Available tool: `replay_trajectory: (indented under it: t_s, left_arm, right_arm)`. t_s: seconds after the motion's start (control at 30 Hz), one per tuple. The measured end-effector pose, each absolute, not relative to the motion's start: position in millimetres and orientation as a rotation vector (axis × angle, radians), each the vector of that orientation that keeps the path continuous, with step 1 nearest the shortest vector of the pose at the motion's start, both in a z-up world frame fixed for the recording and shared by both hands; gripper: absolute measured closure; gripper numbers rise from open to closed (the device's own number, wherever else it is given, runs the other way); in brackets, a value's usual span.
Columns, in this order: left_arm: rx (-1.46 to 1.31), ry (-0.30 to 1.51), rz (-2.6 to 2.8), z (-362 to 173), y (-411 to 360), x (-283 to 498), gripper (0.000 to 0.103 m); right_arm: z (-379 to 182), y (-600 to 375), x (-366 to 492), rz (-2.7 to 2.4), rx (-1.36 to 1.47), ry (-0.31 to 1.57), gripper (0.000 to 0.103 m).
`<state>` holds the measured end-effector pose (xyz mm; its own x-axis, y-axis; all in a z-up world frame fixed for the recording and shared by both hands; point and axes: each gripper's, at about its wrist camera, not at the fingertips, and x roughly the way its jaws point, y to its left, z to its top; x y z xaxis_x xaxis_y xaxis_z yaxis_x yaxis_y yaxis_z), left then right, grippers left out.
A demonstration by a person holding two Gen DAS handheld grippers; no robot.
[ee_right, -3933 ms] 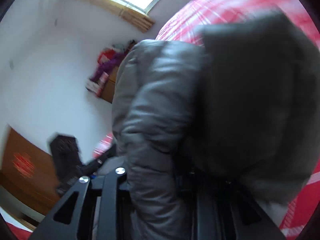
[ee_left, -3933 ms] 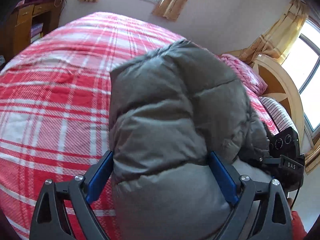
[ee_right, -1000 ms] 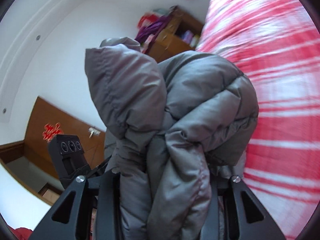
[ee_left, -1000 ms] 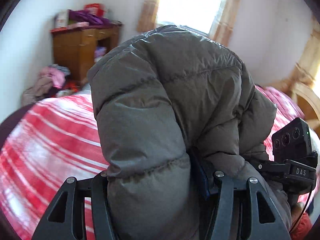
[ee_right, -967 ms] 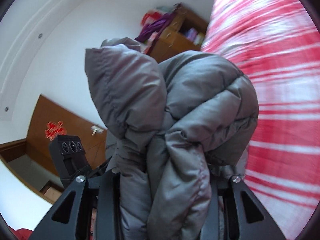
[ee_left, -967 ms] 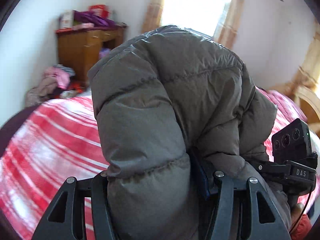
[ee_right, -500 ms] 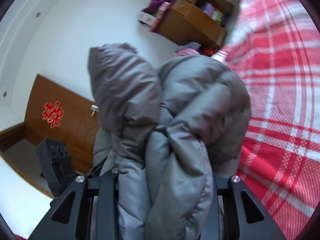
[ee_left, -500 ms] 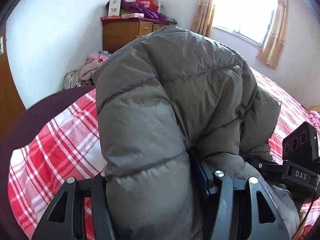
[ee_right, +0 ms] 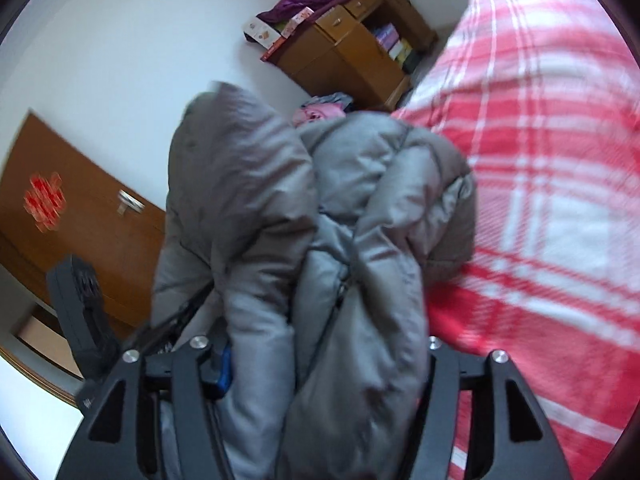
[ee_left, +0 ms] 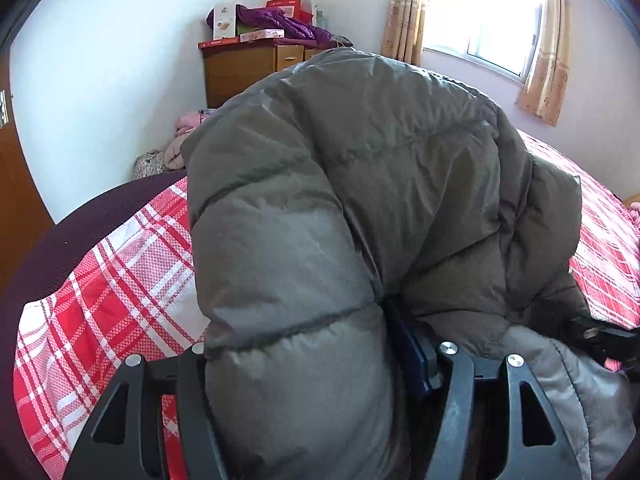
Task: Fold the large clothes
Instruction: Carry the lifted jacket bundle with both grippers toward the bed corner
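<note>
The left tool (ee_left: pixel 304 364) is closed tight on a thick roll of the grey-olive quilted puffer jacket (ee_left: pixel 360 208), whose padding bulges up between and over its black fingers and fills most of that view above the red-and-white plaid bed cover (ee_left: pixel 120 280). The right tool (ee_right: pixel 320 360) likewise clamps a bunched fold of the same jacket (ee_right: pixel 304 216), held up over the bed cover (ee_right: pixel 540 160) near its edge. Behind stand a brown wooden cabinet (ee_left: pixel 240 68) piled with purple cloth and boxes, and a window with tan curtains (ee_left: pixel 404 12).
</note>
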<state>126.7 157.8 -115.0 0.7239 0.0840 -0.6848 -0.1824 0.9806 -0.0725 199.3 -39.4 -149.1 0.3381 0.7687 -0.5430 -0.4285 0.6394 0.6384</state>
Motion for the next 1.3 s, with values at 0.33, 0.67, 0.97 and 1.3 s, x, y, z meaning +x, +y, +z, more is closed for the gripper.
replay_trajectory:
  t_s: [0.33, 0.67, 0.97, 1.3]
  left_arm:
    - [-0.090, 0.729, 0.176, -115, 153, 124, 0.038]
    - [-0.066, 0.754, 0.126, -112, 158, 123, 0.033]
    - [-0.054, 0.763, 0.152, -118, 159, 134, 0.020]
    - [-0.044, 0.776, 0.135, -104, 158, 128, 0.016]
  right_arm:
    - [-50, -15, 187, 0.659, 0.195, 0.744, 0.059]
    - [-125, 24, 225, 0.521, 0.248, 0.931, 0.067]
    - [-150, 8, 209, 0.475, 0.288, 0.883, 0.073]
    - [-155, 14, 200, 0.449, 0.221, 0.815, 0.073]
